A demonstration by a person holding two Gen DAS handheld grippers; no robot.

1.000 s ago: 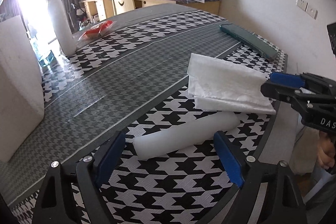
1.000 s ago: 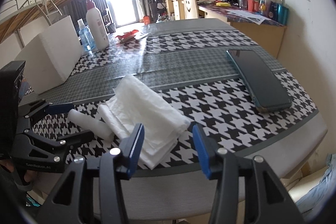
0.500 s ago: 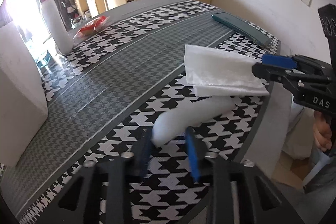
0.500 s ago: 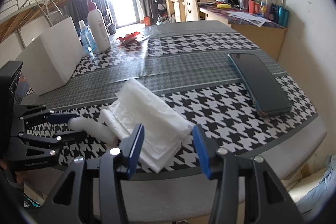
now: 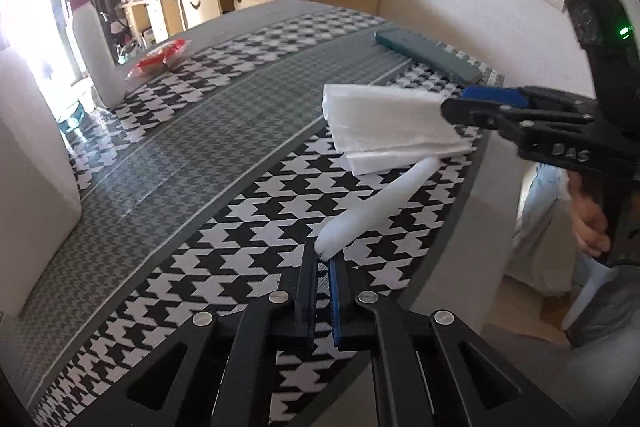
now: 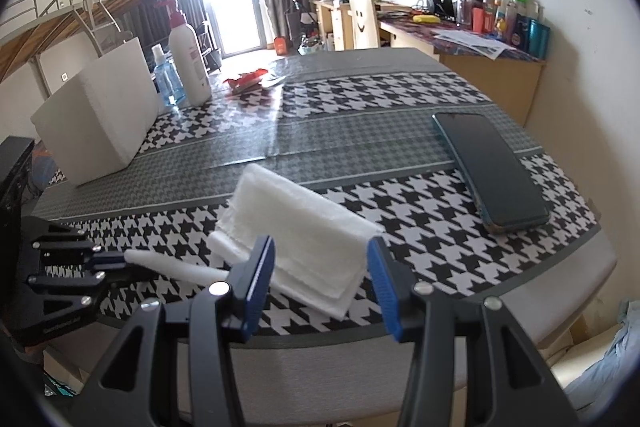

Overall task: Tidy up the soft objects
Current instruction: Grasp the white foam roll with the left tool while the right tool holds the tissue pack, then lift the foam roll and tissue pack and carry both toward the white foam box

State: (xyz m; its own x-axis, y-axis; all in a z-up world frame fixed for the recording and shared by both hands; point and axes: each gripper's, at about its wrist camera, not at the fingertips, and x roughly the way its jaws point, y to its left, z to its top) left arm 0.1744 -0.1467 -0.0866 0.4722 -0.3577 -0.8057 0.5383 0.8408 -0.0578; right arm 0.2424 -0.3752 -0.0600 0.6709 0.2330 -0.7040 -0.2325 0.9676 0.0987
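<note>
left gripper (image 5: 323,261) clamps foam roll (image 5: 376,209) beside folded cloth (image 6: 304,231); right gripper (image 6: 320,283) spread apart.

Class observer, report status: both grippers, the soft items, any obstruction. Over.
Left gripper shut on foam roll. Right gripper open, at folded white cloth. Phone beside, clear.

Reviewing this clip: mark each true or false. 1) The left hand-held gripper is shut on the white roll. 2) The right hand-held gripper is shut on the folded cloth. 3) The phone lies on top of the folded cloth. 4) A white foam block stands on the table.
1) True: the left hand-held gripper pinches one end of the white roll.
2) False: the right hand-held gripper is open, at the folded cloth.
3) False: the phone lies apart, on the table.
4) True: the white foam block.
</note>
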